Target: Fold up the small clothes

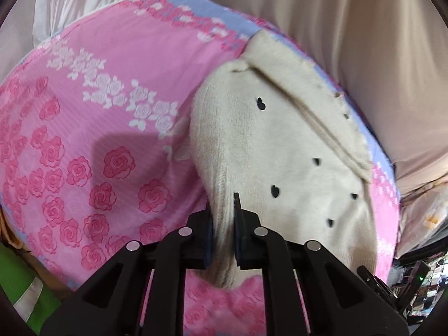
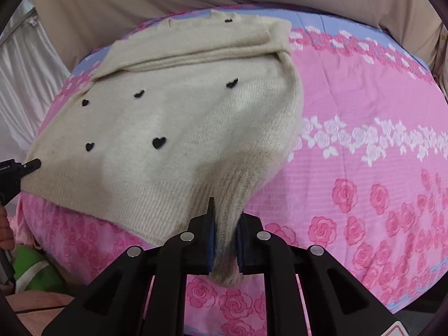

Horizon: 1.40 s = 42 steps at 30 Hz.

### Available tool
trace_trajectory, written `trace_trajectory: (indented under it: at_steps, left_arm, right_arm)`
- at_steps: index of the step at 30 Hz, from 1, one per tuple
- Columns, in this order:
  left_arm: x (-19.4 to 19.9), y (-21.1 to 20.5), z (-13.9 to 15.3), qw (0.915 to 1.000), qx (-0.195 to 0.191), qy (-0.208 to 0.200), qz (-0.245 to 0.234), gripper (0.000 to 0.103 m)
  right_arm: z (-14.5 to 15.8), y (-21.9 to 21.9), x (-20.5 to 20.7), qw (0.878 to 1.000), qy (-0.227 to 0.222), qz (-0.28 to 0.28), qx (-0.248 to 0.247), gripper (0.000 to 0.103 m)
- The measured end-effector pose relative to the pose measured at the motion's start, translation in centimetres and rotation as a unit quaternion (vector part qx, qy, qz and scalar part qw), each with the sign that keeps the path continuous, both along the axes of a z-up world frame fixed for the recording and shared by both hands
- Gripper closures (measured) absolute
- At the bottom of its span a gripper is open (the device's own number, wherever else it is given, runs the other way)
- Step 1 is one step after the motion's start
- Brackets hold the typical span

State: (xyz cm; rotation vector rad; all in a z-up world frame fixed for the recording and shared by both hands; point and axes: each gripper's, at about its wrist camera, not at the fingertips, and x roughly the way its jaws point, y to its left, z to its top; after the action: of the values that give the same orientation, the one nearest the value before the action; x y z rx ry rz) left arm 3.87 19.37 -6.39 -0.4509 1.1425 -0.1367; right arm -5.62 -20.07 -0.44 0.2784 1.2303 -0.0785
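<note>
On the pink rose-print bedspread lies a cream knit sweater with black hearts. Left gripper pinches one ribbed hem corner. Right gripper pinches the other.

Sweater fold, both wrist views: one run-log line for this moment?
left hand-held gripper: shut on sweater hem | right hand-held gripper: shut on hem | sweater: on pink bedspread

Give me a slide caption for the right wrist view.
Right gripper pinches the cream sweater hem above the pink rose bedspread.

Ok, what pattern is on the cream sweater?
Small black hearts scattered over the cream sweater; clearest in the right wrist view.
</note>
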Motion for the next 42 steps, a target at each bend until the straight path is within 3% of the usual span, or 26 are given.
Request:
trace_trajectory:
  at_steps: [5, 10, 13, 17, 19, 20, 22, 23, 25, 26, 28, 30, 31, 33, 35, 36, 37, 39, 42]
  left_arm:
    - [-2.1, 0.1, 3.1, 0.9999, -0.014, -0.003, -0.008, 0.095]
    - [-7.0, -1.0, 2.6, 0.9981, -0.008, 0.056, -0.025, 0.096]
    - [-10.5, -1.8, 1.2, 0.9937, 0.004, 0.105, -0.04, 0.096]
    - [-15.2, -2.4, 0.6, 0.9832, 0.006, 0.175, -0.051, 0.097]
    - [-15.5, -1.9, 2.0, 0.9831, -0.002, 0.18, -0.035, 0.097]
    - [-14.9, -1.7, 2.9, 0.9852, -0.005, 0.17, -0.025, 0.097]
    - [-12.4, -1.3, 5.3, 0.9917, -0.014, 0.127, -0.003, 0.097]
    - [-9.4, -1.3, 7.1, 0.9958, -0.023, 0.088, 0.008, 0.097]
    - [-5.0, -2.0, 8.7, 0.9986, -0.036, 0.039, 0.005, 0.097]
    - [-2.0, -2.6, 9.3, 0.9996, -0.024, 0.012, 0.005, 0.097]
    - [3.8, -4.0, 9.5, 0.9991, -0.012, -0.041, 0.003, 0.096]
    - [10.7, -5.7, 7.7, 0.9976, 0.012, -0.067, 0.014, 0.09]
    - [13.7, -6.6, 6.1, 0.9975, 0.026, -0.062, 0.023, 0.088]
    - [17.4, -7.6, 3.8, 0.9974, 0.046, -0.036, 0.044, 0.076]
    - [19.0, -7.7, 2.7, 0.9959, 0.067, -0.015, 0.058, 0.076]
    - [19.0, -7.3, 2.8, 0.9962, 0.057, -0.02, 0.063, 0.066]
    - [18.6, -7.2, 3.3, 0.9959, 0.051, -0.028, 0.068, 0.059]
    - [16.8, -6.1, 4.0, 0.9928, 0.059, -0.052, 0.09, 0.03]
    - [16.0, -6.0, 3.3, 0.992, 0.084, -0.055, 0.076, 0.026]
  right_arm:
    - [3.2, -3.5, -2.2, 1.0, 0.002, 0.027, 0.002, 0.094]
    - [3.4, -5.7, -5.2, 0.99, 0.068, 0.124, -0.006, 0.094]
    - [1.9, -5.3, -7.9, 0.97, 0.127, 0.204, 0.018, 0.094]
    - [0.1, -4.0, -12.0, 0.917, 0.196, 0.319, 0.137, 0.094]
    - [0.3, -4.1, -12.0, 0.902, 0.205, 0.336, 0.176, 0.093]
    - [0.8, -4.9, -10.6, 0.907, 0.192, 0.324, 0.19, 0.093]
    - [2.2, -7.3, -6.8, 0.927, 0.14, 0.269, 0.219, 0.093]
    - [3.4, -8.9, -4.0, 0.942, 0.095, 0.23, 0.224, 0.093]
    - [5.0, -11.6, 0.6, 0.96, 0.02, 0.172, 0.222, 0.093]
    - [5.6, -13.4, 3.7, 0.965, -0.027, 0.13, 0.226, 0.093]
    - [5.0, -16.1, 7.7, 0.968, -0.075, 0.054, 0.233, 0.091]
    - [2.0, -18.7, 11.6, 0.97, -0.092, -0.034, 0.224, 0.087]
    - [0.4, -19.6, 12.9, 0.975, -0.085, -0.07, 0.193, 0.075]
    - [-2.2, -20.5, 14.6, 0.982, -0.034, -0.136, 0.129, 0.075]
    - [-1.3, -20.3, 14.0, 0.977, -0.065, -0.142, 0.146, 0.075]
    - [-0.5, -19.9, 13.2, 0.978, -0.082, -0.135, 0.133, 0.069]
    - [0.1, -19.1, 13.0, 0.982, -0.089, -0.125, 0.112, 0.054]
    - [0.5, -17.0, 12.5, 0.989, -0.093, -0.086, 0.071, 0.048]
    - [-0.8, -15.1, 13.0, 0.997, -0.059, -0.045, 0.036, 0.048]
